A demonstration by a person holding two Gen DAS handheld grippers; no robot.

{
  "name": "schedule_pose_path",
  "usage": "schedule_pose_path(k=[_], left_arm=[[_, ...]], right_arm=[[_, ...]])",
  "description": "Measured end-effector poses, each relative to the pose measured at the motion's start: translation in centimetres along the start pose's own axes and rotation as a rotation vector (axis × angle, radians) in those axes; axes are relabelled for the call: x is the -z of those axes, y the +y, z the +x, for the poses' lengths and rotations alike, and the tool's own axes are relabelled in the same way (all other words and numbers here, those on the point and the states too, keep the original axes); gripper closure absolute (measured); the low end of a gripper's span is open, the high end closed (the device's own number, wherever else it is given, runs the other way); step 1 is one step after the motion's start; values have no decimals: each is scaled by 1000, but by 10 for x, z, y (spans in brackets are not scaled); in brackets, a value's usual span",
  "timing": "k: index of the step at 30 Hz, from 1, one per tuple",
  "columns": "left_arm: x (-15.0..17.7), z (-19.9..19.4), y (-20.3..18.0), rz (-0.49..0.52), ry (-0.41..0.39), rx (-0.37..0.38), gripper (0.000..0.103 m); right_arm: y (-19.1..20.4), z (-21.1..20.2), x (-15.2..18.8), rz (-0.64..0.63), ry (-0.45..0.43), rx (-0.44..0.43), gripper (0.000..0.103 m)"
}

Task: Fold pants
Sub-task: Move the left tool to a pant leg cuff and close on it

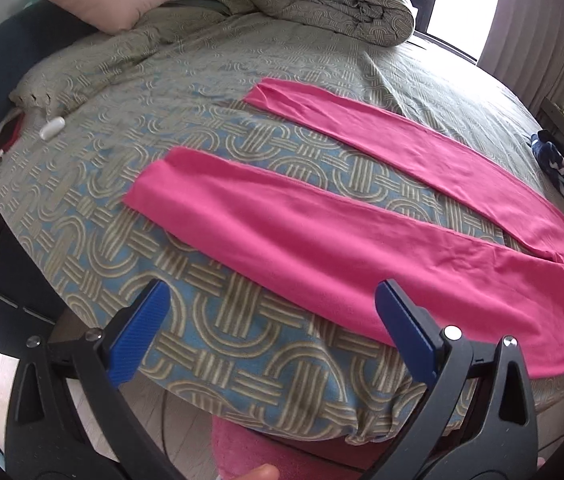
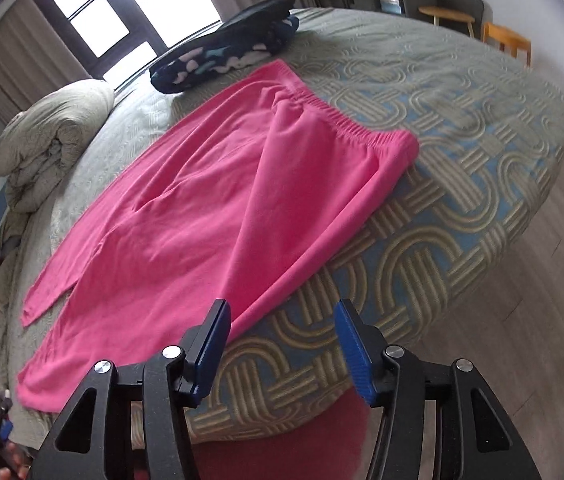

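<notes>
Pants [image 1: 322,216] are lying flat near the bed [image 1: 217,320] edge, while left gripper [image 1: 269,320] and right gripper [image 2: 282,344] are hovering with jaws released.

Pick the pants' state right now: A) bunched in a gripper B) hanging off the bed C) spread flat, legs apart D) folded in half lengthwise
C: the pink pants lie flat on the bed cover, patterned cover showing between the legs, both grippers open and empty.

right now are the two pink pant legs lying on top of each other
No, the pink pants lie with both legs spread apart, patterned bedspread showing between them.
</notes>
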State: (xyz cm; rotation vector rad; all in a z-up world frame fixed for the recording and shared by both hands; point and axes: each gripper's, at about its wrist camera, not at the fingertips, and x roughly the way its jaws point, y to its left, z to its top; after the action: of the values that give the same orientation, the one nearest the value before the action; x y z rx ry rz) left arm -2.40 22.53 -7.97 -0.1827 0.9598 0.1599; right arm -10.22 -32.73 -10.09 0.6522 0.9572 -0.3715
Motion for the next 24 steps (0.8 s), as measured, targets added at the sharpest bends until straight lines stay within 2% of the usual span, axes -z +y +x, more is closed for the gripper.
schedule_pose_path(k=[4, 9, 11, 13, 20, 24], left_arm=[[-1, 19, 26, -152, 87, 78, 1], [0, 31, 51, -297, 114, 133, 1], [-3, 35, 55, -318, 114, 150, 2], [-6, 40, 55, -327, 123, 170, 8], [-16, 63, 57, -380, 160, 227, 8], [-21, 68, 60, -409, 154, 243, 8]], right_arm=[[1, 10, -3, 20, 12, -2, 59], [-5, 17, -6, 80, 21, -2, 65], [-3, 18, -7, 77, 14, 0, 65], [-1, 20, -10, 78, 13, -11, 65], [7, 27, -14, 83, 25, -33, 65], [7, 29, -14, 93, 26, -33, 65]])
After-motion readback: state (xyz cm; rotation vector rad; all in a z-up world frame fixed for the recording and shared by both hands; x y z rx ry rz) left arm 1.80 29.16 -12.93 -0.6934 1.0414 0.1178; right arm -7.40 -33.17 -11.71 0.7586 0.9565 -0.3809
